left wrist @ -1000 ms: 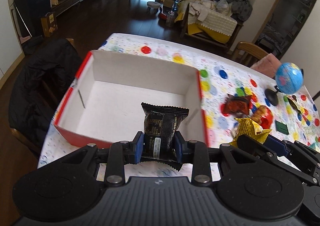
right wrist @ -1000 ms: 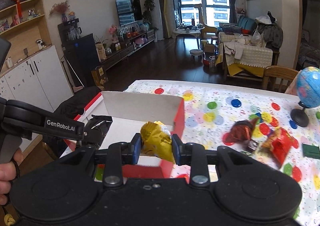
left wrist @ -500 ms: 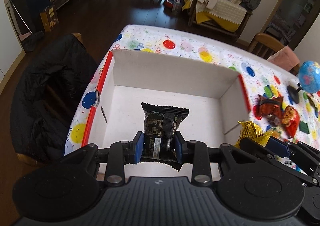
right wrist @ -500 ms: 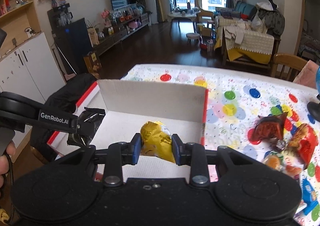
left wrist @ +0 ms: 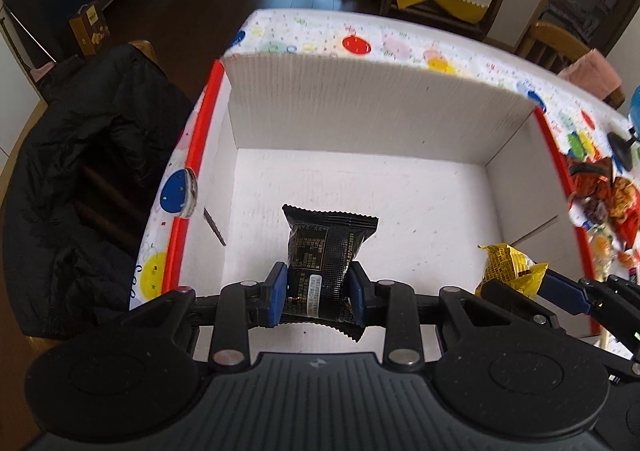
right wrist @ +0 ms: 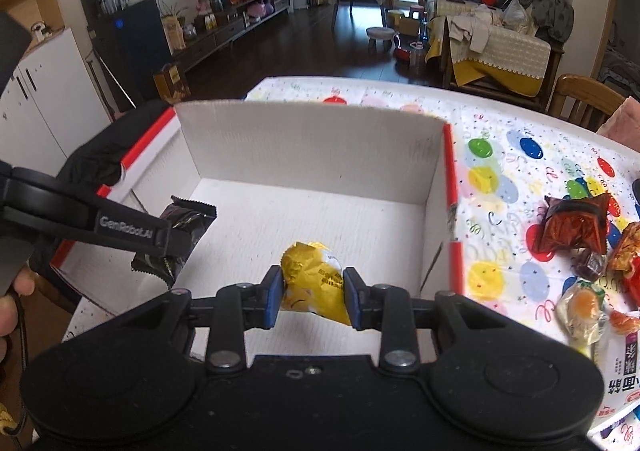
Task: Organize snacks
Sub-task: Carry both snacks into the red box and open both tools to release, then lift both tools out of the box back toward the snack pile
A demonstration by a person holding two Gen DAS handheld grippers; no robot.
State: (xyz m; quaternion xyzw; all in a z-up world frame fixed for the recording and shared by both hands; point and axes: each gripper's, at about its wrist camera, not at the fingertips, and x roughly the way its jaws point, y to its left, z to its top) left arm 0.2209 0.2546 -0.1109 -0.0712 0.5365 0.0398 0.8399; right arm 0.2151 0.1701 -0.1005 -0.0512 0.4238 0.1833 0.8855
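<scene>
A white cardboard box with red edges [left wrist: 360, 111] [right wrist: 312, 155] stands open on the spotted tablecloth. My left gripper [left wrist: 318, 297] is shut on a black snack packet [left wrist: 326, 255] and hangs over the box's white floor. In the right wrist view that packet [right wrist: 180, 235] shows at the left, in the left gripper's jaws. My right gripper [right wrist: 312, 297] is shut on a crumpled yellow snack packet [right wrist: 314, 279], also above the inside of the box. The yellow packet [left wrist: 508, 265] shows at the right of the left wrist view.
Several loose snacks [right wrist: 576, 223] lie on the tablecloth right of the box, among them a dark red packet and an egg-print packet [right wrist: 582, 309]. A chair draped with a black jacket [left wrist: 80, 179] stands left of the table. A person's hand [right wrist: 12, 303] holds the left gripper.
Both grippers have moved forward and down, from the box's near edge to over its inside, each still holding its packet. The box now looks larger in both views.
</scene>
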